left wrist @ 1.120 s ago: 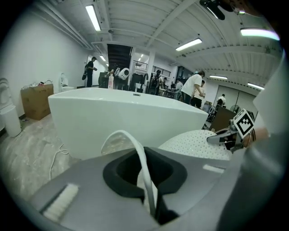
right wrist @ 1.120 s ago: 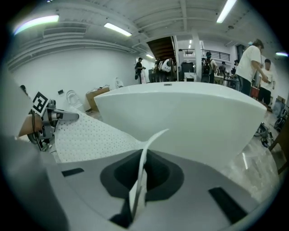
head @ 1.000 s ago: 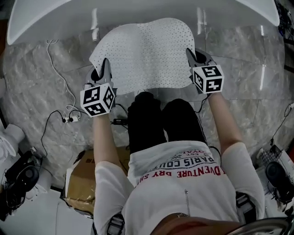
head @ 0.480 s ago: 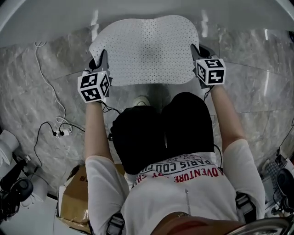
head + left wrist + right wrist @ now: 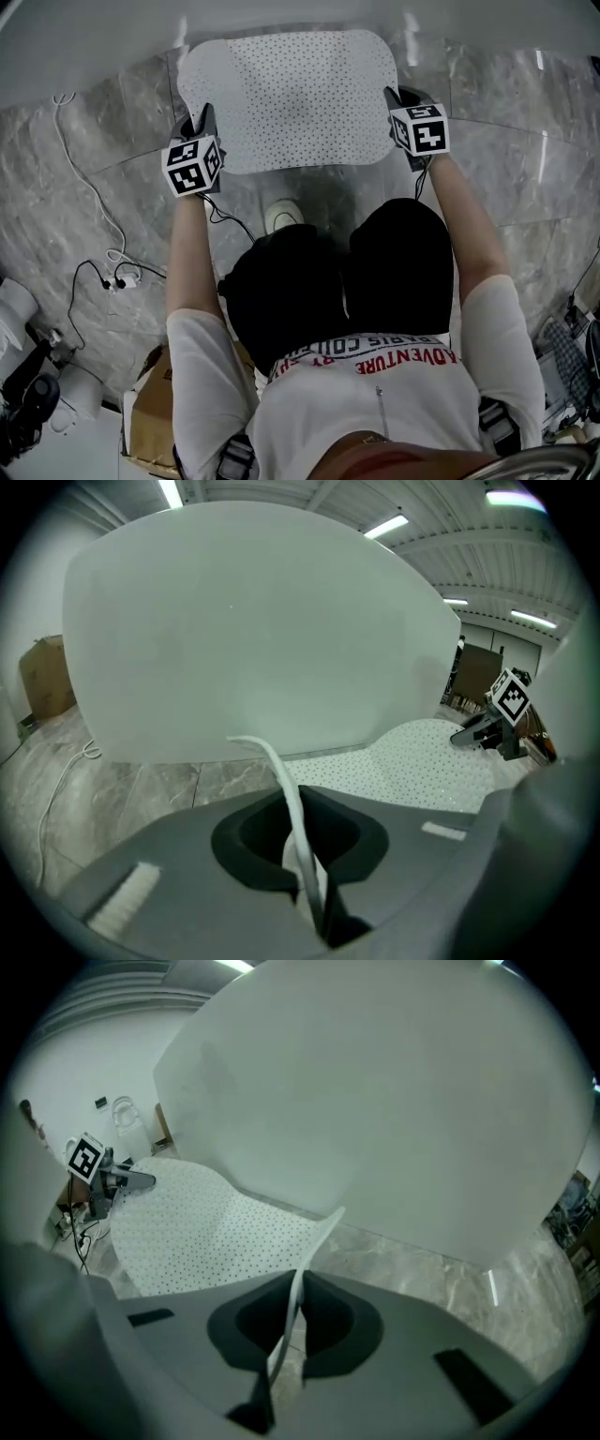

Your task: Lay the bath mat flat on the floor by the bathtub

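The white dotted bath mat (image 5: 291, 98) is stretched out nearly flat over the marble floor, just in front of the white bathtub (image 5: 84, 42). My left gripper (image 5: 202, 122) is shut on the mat's near left corner. My right gripper (image 5: 392, 97) is shut on its near right corner. In the left gripper view the mat's thin edge (image 5: 286, 789) runs up out of the shut jaws, with the tub wall (image 5: 253, 630) close ahead. The right gripper view shows the same: the mat's edge (image 5: 302, 1274) pinched, and the rest of the mat (image 5: 187, 1232) spreading left.
Grey marble floor (image 5: 506, 103) surrounds the mat. White and black cables (image 5: 89, 202) trail over the floor at the left. A cardboard box (image 5: 150, 408) sits near my left side. My legs in black trousers (image 5: 337, 272) and a shoe (image 5: 281, 217) are just behind the mat.
Both grippers have carried the mat forward toward the tub and lower. Its far edge, wavy a second ago, now lies straighter and flatter.
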A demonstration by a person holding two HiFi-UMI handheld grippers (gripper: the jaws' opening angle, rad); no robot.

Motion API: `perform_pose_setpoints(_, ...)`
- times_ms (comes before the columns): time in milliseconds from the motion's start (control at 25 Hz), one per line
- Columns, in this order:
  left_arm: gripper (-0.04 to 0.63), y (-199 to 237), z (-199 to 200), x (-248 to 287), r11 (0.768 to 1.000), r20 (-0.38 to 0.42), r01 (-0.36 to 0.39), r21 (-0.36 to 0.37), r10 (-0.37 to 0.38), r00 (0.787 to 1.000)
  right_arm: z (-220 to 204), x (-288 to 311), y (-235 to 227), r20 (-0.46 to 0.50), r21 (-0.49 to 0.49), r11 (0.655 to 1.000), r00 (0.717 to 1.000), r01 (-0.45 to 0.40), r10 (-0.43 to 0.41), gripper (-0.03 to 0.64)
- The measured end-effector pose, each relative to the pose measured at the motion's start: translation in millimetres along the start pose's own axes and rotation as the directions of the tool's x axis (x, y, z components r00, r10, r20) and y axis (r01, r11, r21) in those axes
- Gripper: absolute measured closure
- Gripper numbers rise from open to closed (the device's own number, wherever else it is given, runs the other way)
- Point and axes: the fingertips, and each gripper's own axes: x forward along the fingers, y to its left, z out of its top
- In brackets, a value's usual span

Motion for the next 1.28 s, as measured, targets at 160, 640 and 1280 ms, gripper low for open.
perform_pose_setpoints(160,0.565,16.4,-19.4,12.0,0.997,-0.049,-0.043,-0.063,0.04,0.998,-16.3,12.8,-9.8,-0.056,0.043,0.999,0.998,0.0,0.002,0.6)
perform_pose_setpoints(640,0.25,30.6,-8.9,2.4,0.983,0.028,-0.118,-0.144,0.123,0.992,-22.6,13.4,-33.7,-0.009,0.107,0.988,0.994,0.109,-0.109,0.399)
perform_pose_setpoints(1280,0.584,-27.6,75.7,-79.0,0.997,0.01,-0.014,-0.073,0.015,1.0,75.2,-86.8,19.7,0.149,0.147,0.989,0.988,0.022,-0.044,0.607)
